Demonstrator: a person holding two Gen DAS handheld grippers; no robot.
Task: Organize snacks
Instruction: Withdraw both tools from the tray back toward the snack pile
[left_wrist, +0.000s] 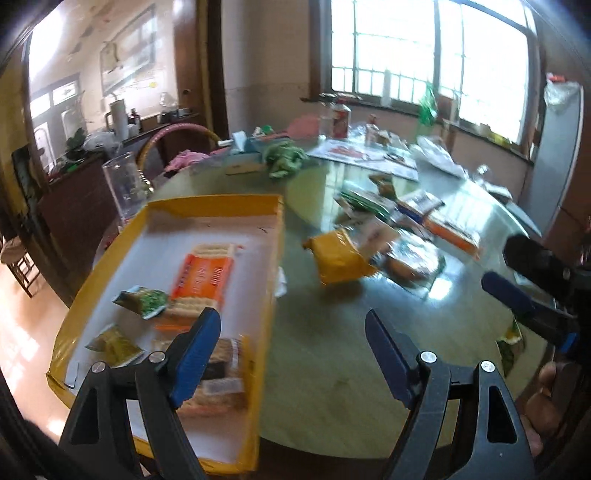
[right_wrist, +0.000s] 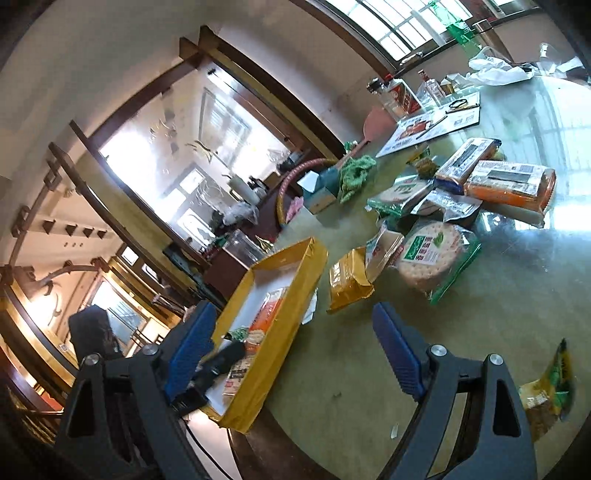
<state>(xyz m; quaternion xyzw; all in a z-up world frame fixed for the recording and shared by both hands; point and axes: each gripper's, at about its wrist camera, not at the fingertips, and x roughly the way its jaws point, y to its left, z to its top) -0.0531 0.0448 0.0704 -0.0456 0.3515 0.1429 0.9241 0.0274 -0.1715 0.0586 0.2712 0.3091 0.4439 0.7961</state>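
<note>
Here the left gripper stood wide open with nothing between its blue pads, nose tilted down over the near edge of the round table. Under and just ahead of its left finger lay the yellow tray, holding an orange cracker pack, two small green sachets and a darker biscuit pack nearest the finger. Ahead and slightly right, a yellow pouch lay on the table just beside the tray. The right gripper was likewise empty, jaws apart; a green-yellow packet lay off its right finger. Farther ahead sat the unsorted snack pile, including a round cracker pack.
</note>
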